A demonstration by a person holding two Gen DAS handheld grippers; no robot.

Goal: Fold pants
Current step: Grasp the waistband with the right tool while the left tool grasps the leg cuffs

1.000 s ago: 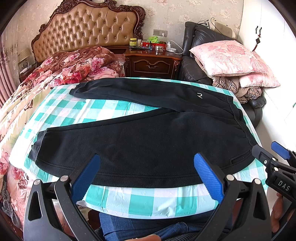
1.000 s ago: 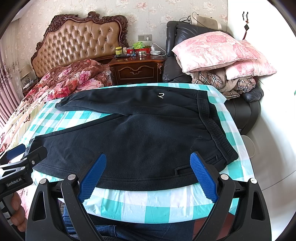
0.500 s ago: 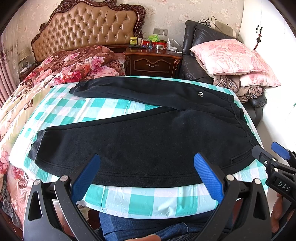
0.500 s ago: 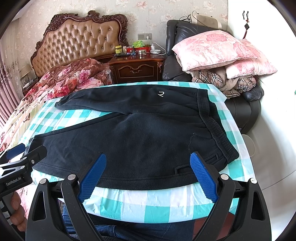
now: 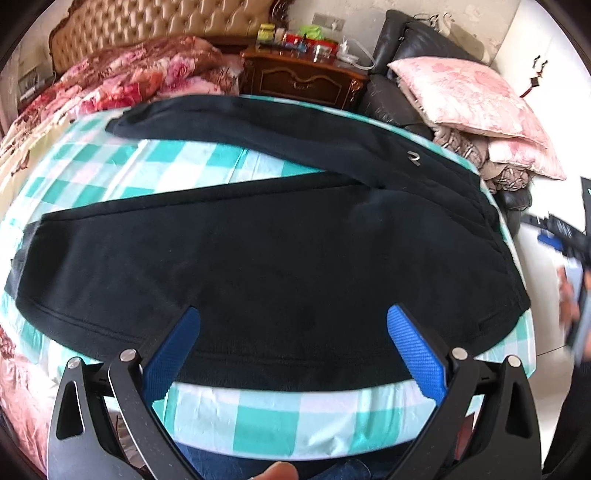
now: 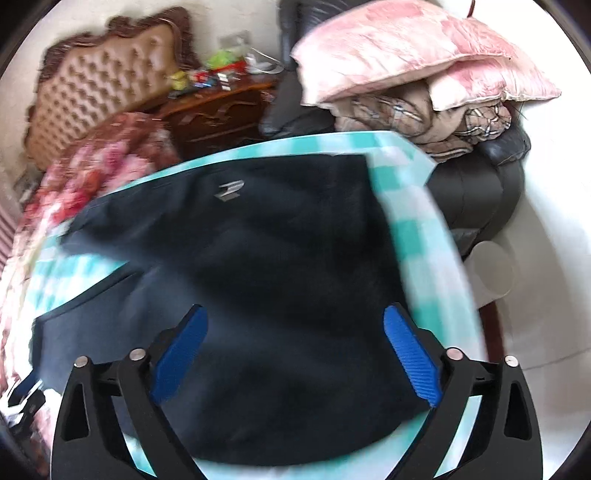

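Observation:
Black pants (image 5: 277, 254) lie flat on a teal-and-white checked sheet (image 5: 258, 413), legs spread apart to the left, waistband at the right, a small silver logo (image 5: 414, 158) on the far leg. My left gripper (image 5: 291, 350) is open and empty, hovering over the near leg's lower edge. My right gripper (image 6: 295, 354) is open and empty, above the hip and waist part of the pants (image 6: 277, 277); that view is motion-blurred. The right gripper also shows blurred at the right edge of the left wrist view (image 5: 561, 236).
A tufted headboard (image 5: 147, 26) and floral quilt (image 5: 140, 77) lie at the back left. A dark wooden nightstand (image 5: 306, 77) with small items stands behind. A black leather chair (image 6: 476, 184) piled with pink pillows (image 6: 406, 51) sits at the right. The sheet's right edge (image 6: 436, 236) drops off.
Both grippers have moved forward and lower over the pants, which now fill more of each view. The right gripper has swung toward the waist end. Both stay open.

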